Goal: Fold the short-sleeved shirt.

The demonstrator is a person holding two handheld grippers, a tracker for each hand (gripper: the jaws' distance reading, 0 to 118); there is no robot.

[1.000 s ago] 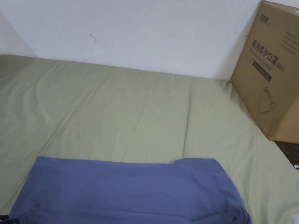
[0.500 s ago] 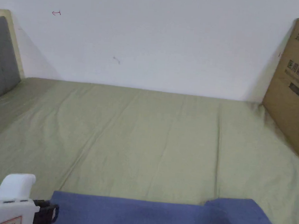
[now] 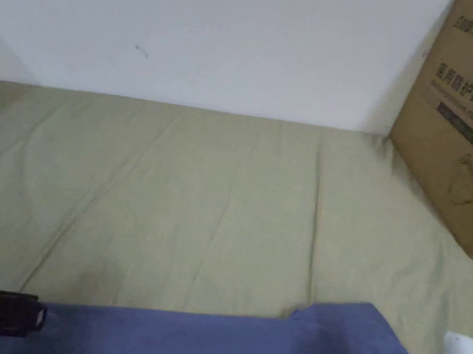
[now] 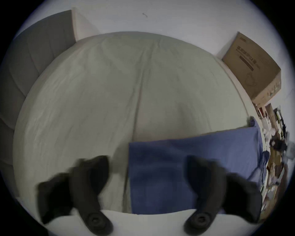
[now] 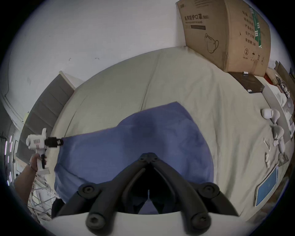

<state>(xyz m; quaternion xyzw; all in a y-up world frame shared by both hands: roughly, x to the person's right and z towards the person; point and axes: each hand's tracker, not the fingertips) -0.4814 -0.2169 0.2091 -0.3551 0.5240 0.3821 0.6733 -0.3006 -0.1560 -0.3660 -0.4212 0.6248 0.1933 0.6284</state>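
Blue shirt (image 3: 214, 340) flat on bed (image 3: 202, 192). Left hand-held gripper (image 4: 146, 172) jaws spread wide, over shirt's edge. Right hand-held gripper (image 5: 149, 157) tips pressed together above shirt.

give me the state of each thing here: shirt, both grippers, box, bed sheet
blue shirt: lying spread on the bed, partly folded, some creases
left gripper: open, fingers wide apart over the shirt's edge
right gripper: shut, tips together above the shirt; whether they pinch cloth is unclear
cardboard box: closed, standing against the wall at the bed's far right corner
green sheet: spread over the bed, lightly wrinkled
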